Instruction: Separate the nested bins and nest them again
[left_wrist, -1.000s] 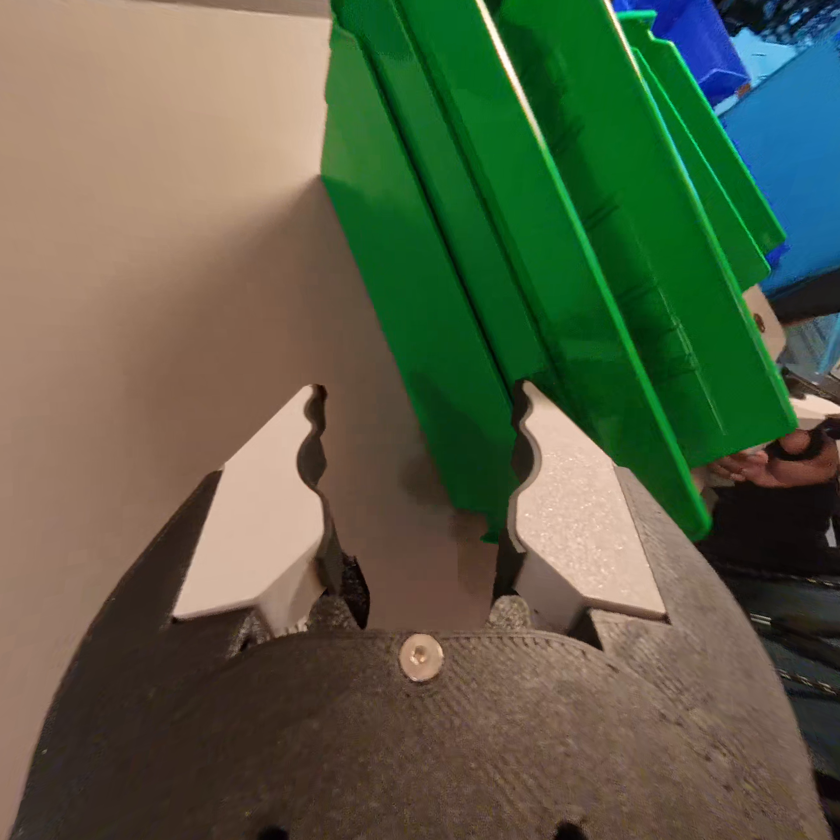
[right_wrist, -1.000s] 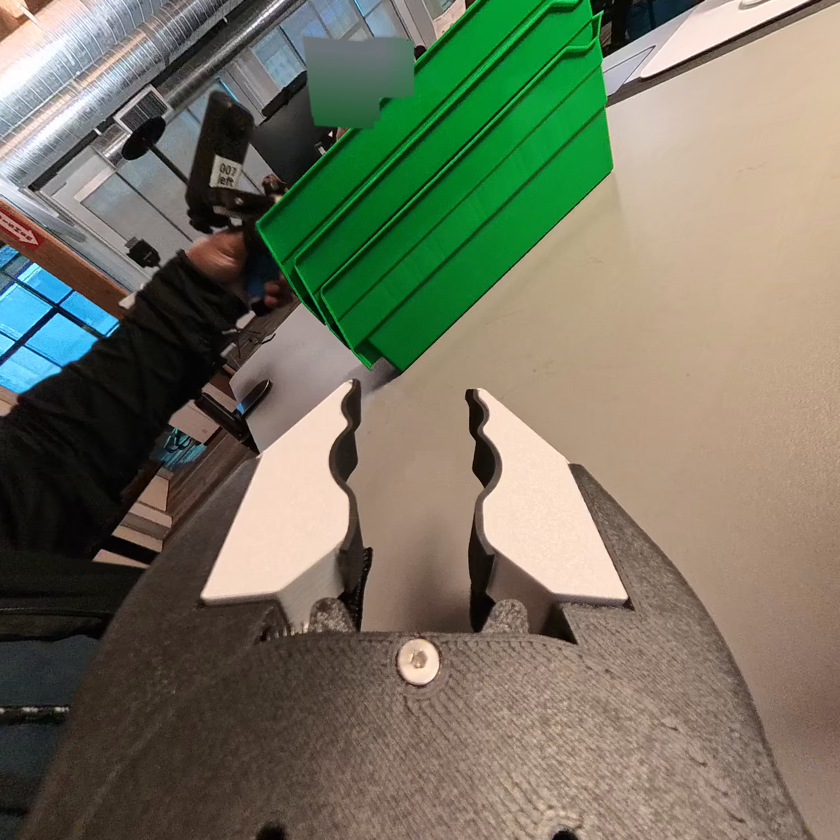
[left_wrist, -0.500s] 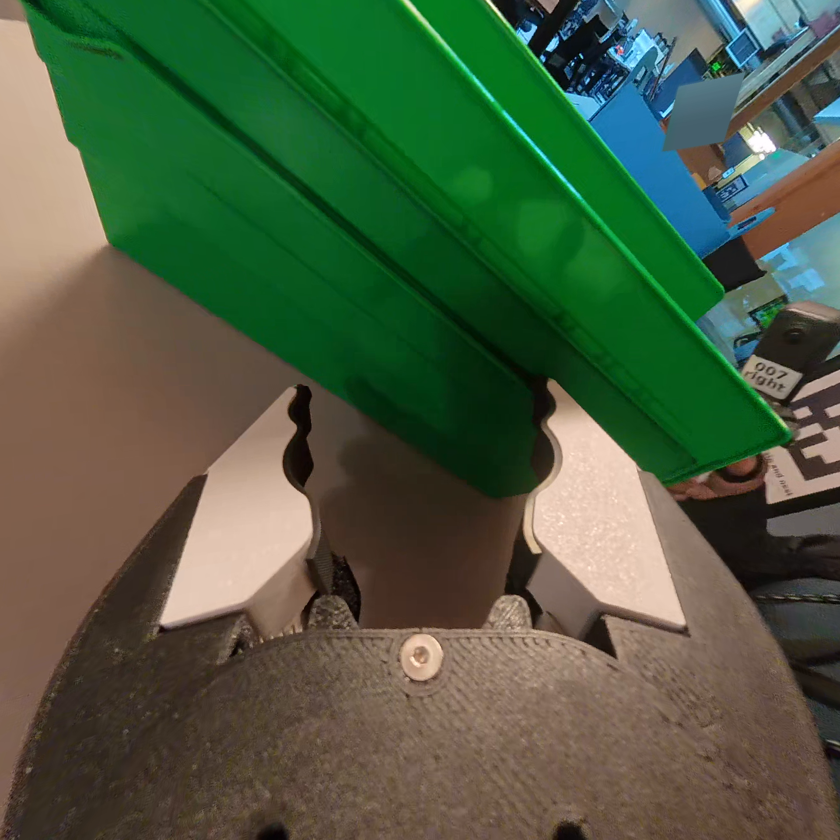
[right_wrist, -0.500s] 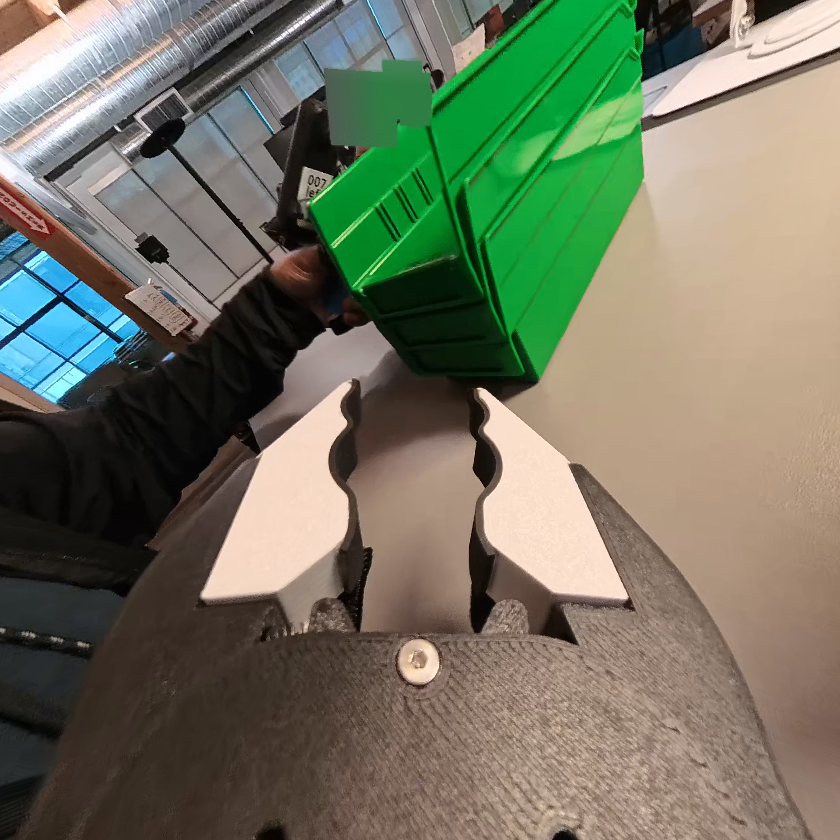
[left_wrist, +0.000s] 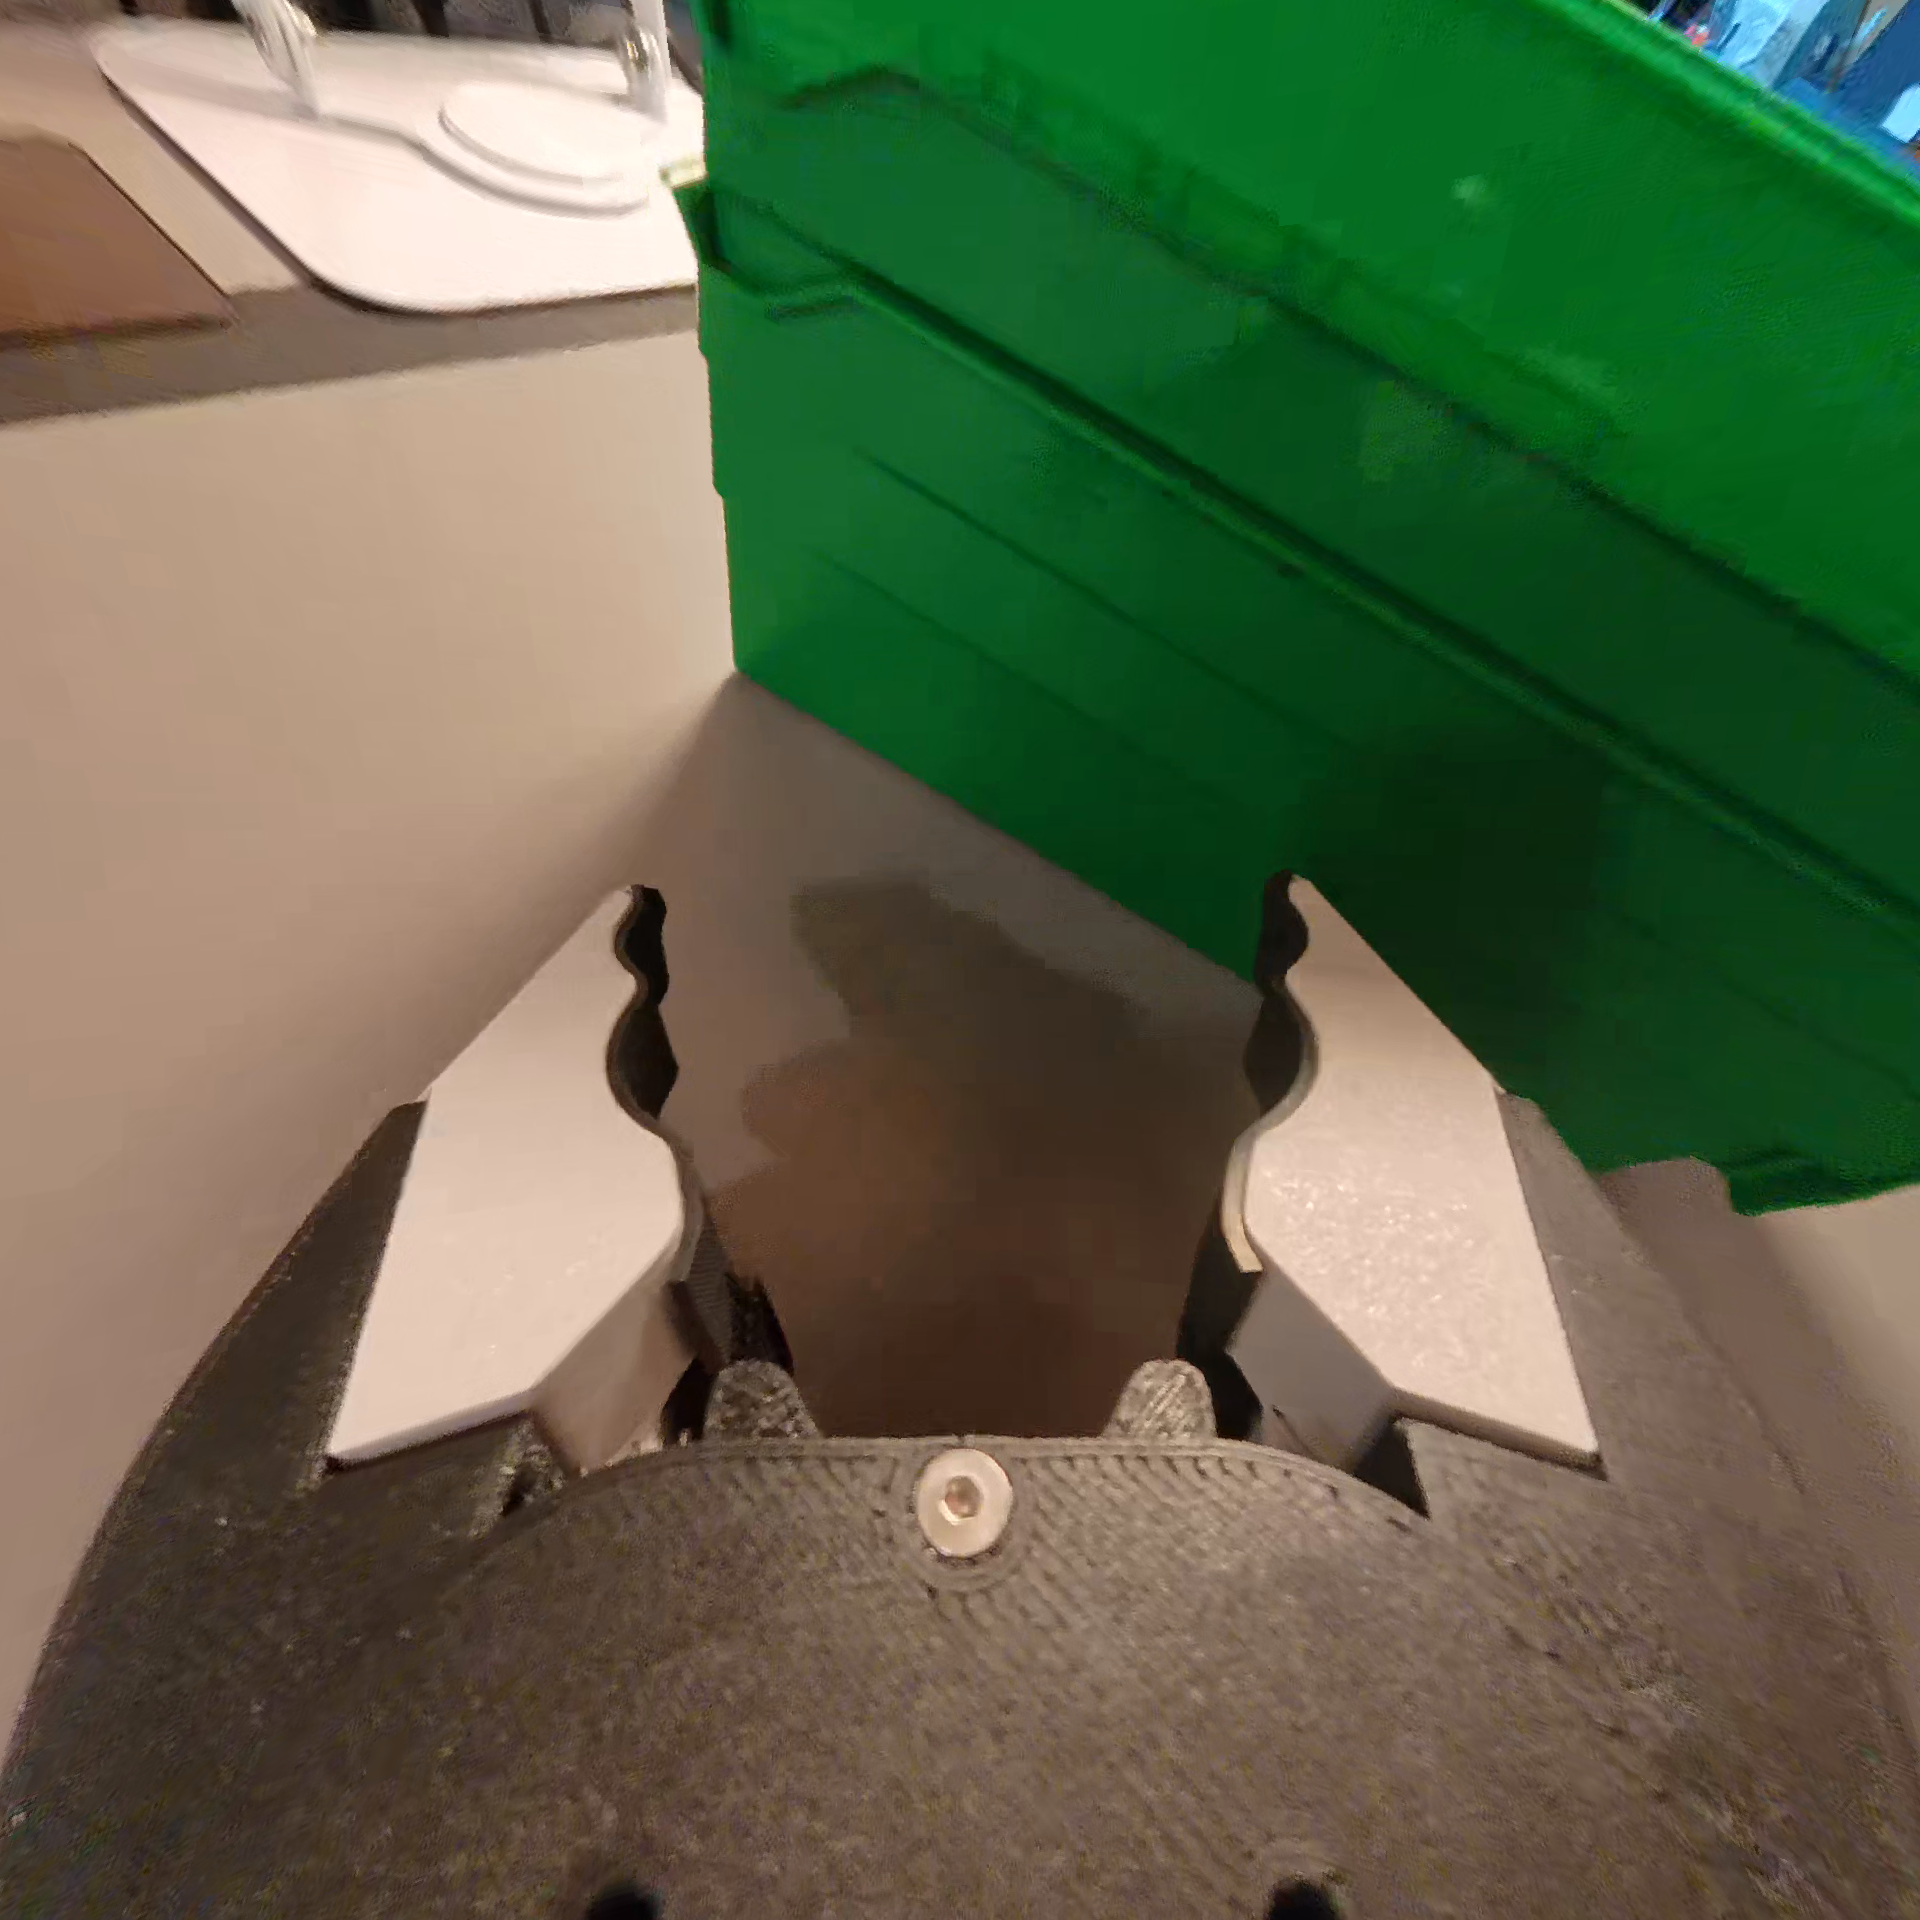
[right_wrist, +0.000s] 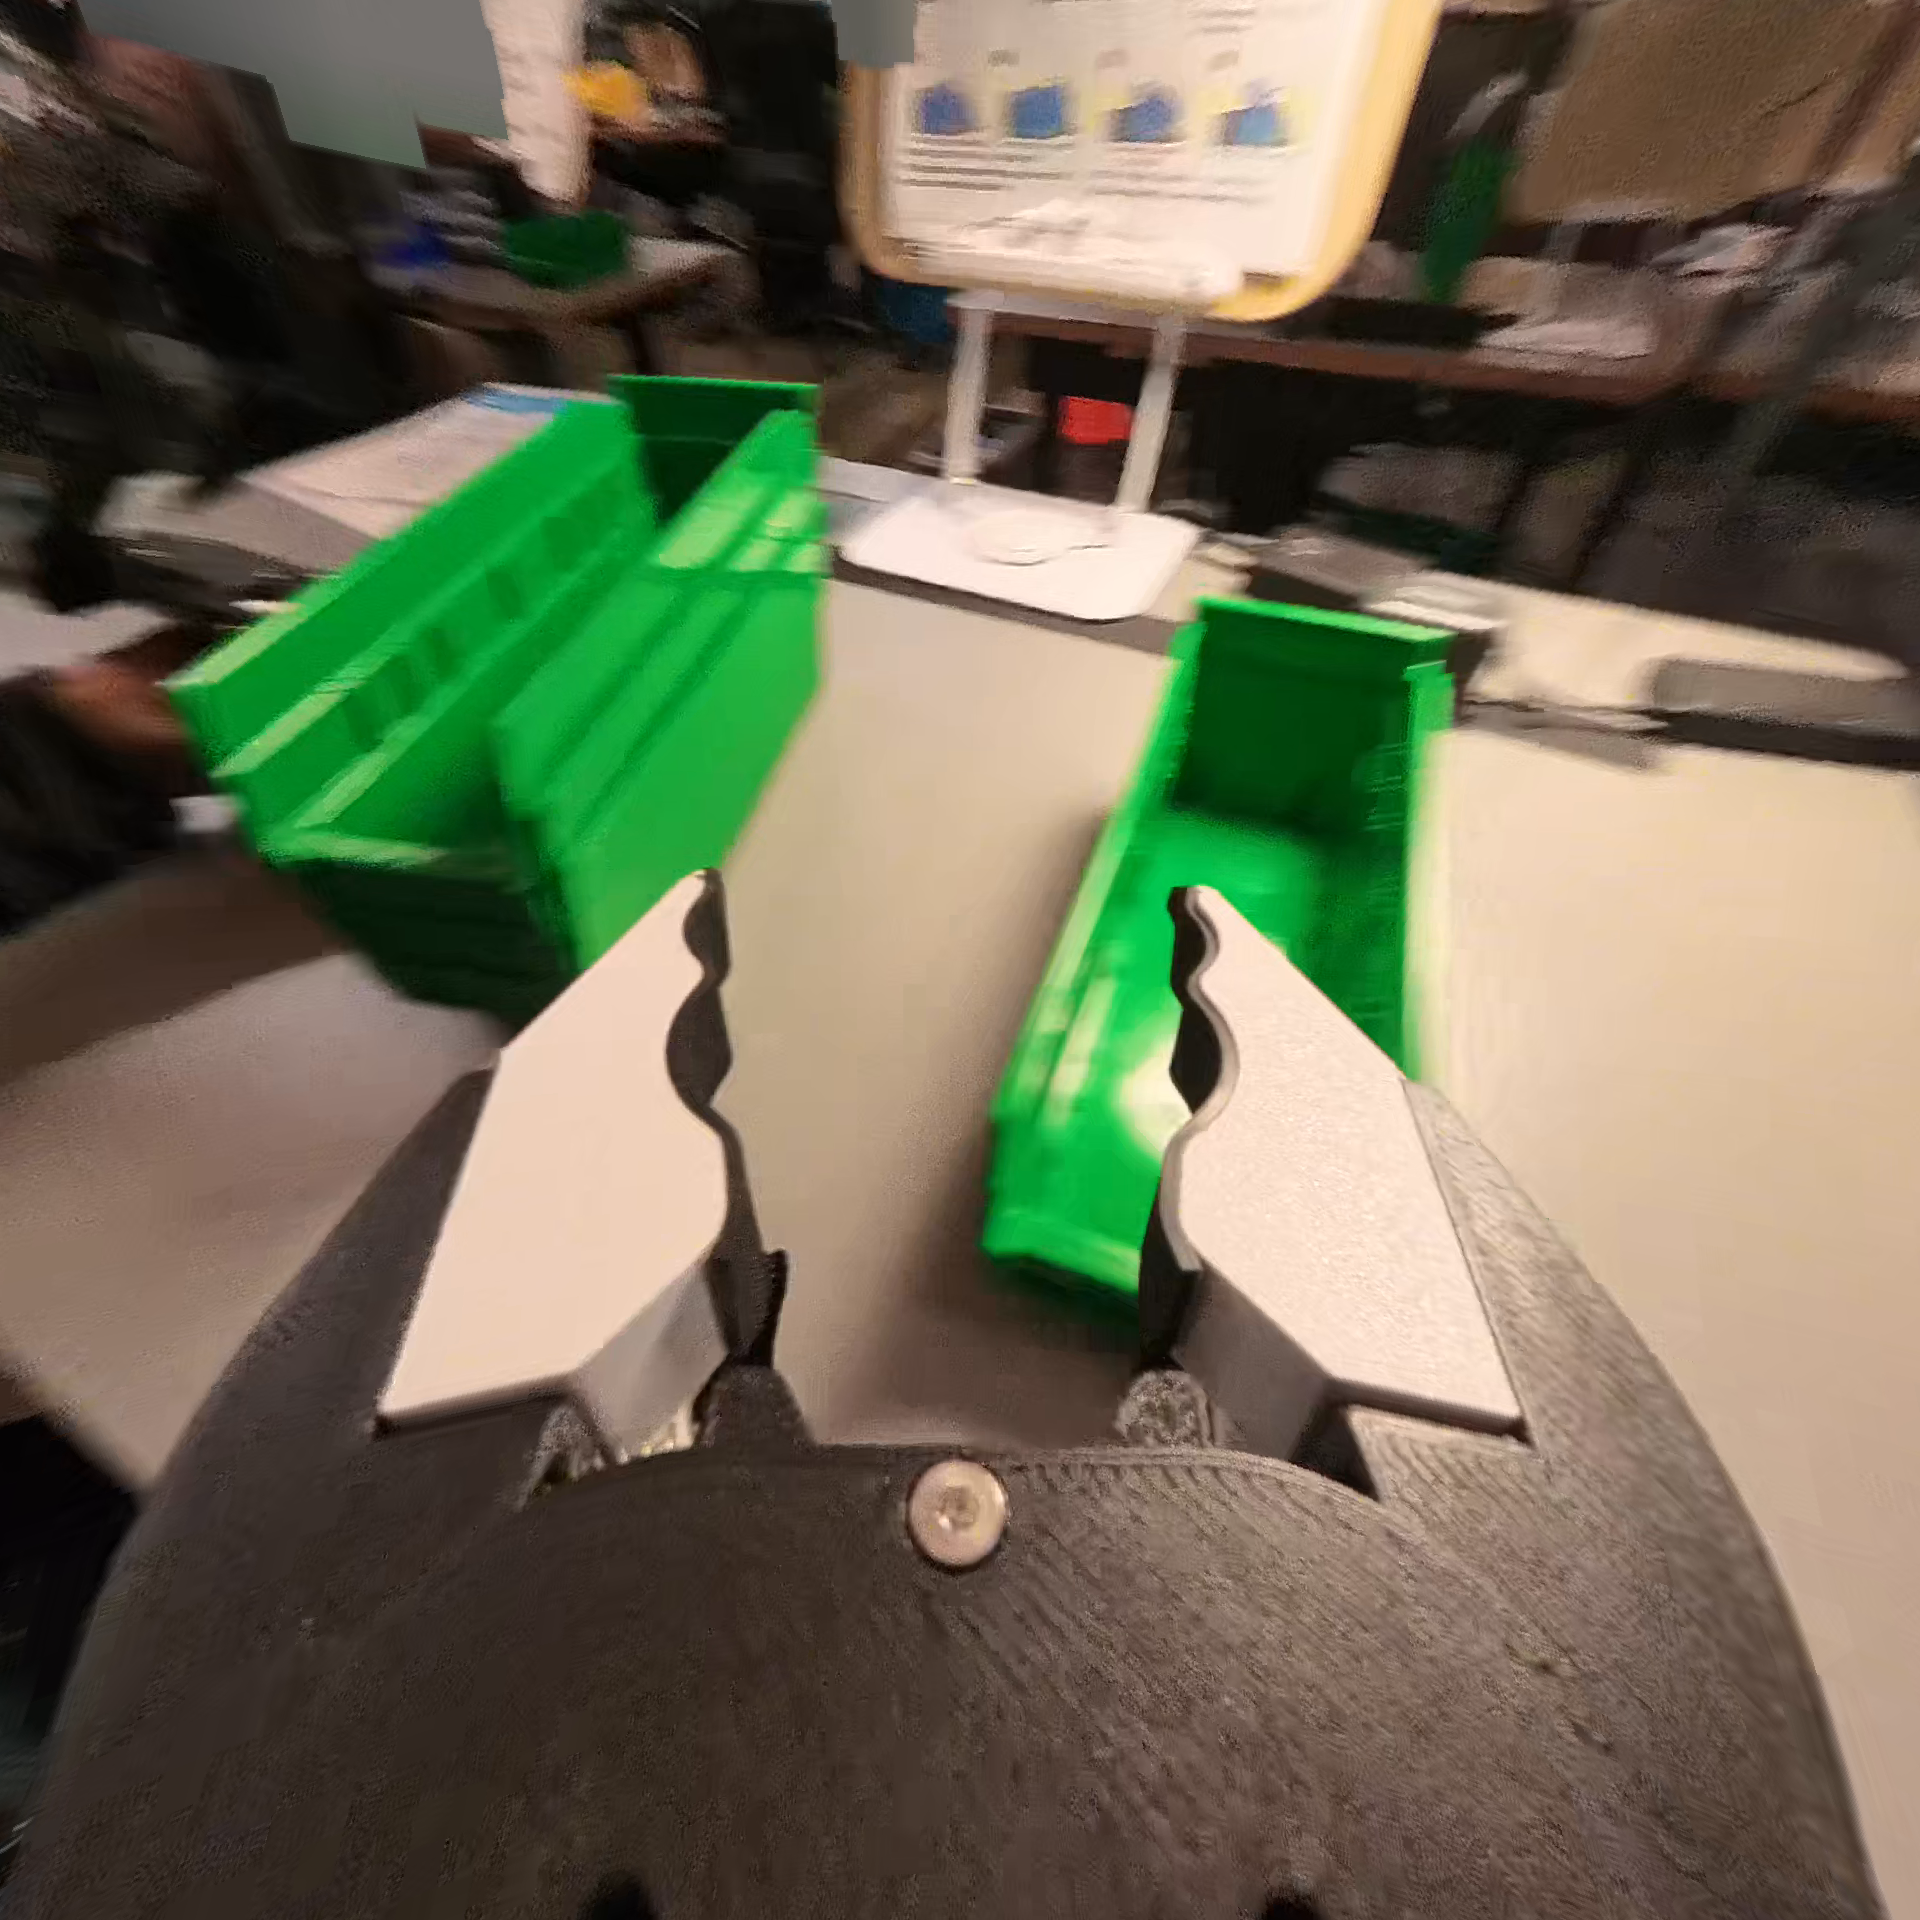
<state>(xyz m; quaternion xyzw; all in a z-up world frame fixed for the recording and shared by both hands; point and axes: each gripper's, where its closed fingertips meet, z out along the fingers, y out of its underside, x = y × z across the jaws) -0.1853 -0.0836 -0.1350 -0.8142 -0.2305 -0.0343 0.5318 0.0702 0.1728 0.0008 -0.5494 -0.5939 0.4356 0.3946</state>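
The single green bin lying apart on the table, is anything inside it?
No. In the right wrist view the single green bin sits open side up on the table, and only its bare green floor and walls show.

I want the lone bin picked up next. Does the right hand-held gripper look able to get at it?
Probably yes. The right hand-held gripper is open and holds nothing, and the single green bin lies just ahead, open side up, with bare table separating it from the nested stack.
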